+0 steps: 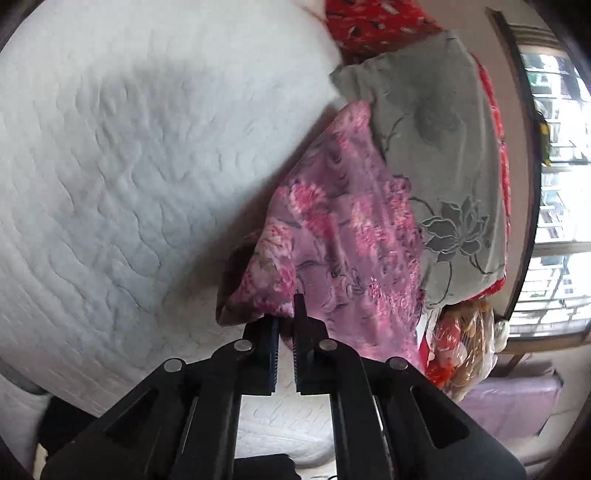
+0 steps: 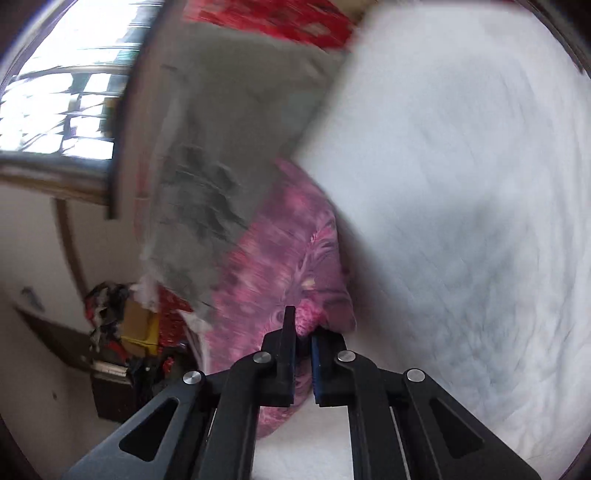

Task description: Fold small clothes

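A small pink and purple flowered garment hangs lifted over a white quilted bed. My left gripper is shut on its lower corner. In the right wrist view the same garment shows blurred, and my right gripper is shut on another edge of it. The cloth stretches away from both grippers toward a grey pillow.
A grey flowered pillow and red patterned bedding lie at the bed's far side. A barred window is behind them. A plastic bag and clutter sit by the wall off the bed's edge.
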`<state>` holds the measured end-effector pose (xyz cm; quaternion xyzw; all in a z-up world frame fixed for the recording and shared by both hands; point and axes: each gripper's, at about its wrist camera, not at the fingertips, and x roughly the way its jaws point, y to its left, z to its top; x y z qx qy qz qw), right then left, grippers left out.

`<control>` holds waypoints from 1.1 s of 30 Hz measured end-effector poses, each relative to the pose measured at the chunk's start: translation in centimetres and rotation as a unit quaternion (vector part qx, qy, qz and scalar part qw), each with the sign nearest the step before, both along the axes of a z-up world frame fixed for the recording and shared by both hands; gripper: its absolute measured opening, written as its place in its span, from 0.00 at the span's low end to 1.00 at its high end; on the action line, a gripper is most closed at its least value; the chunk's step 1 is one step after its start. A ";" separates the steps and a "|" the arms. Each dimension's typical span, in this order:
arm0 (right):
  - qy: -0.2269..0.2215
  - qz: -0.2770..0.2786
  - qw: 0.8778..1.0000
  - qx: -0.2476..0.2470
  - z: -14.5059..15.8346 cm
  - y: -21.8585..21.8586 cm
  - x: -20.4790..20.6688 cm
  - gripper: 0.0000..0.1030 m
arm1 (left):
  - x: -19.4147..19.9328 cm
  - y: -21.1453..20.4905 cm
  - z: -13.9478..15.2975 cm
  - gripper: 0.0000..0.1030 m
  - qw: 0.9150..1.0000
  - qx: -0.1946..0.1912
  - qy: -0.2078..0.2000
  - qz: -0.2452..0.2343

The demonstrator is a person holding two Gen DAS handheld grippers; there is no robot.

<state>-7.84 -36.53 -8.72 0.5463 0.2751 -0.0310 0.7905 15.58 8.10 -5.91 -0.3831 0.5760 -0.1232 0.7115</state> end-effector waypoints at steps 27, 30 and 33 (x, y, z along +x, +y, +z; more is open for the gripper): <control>0.182 0.090 0.907 -0.370 -0.6 8.0 7.7 0.57 | 3.9 -8.0 0.4 0.58 0.957 0.255 -0.060 -0.122; 0.188 0.082 0.878 -0.433 -2.4 9.5 7.7 0.72 | 3.0 -8.4 -0.1 0.73 0.954 0.257 -0.091 -0.127; 0.210 0.040 0.872 -0.441 -3.0 9.3 7.3 0.99 | 2.9 -9.7 -0.2 0.81 0.942 0.280 -0.100 -0.156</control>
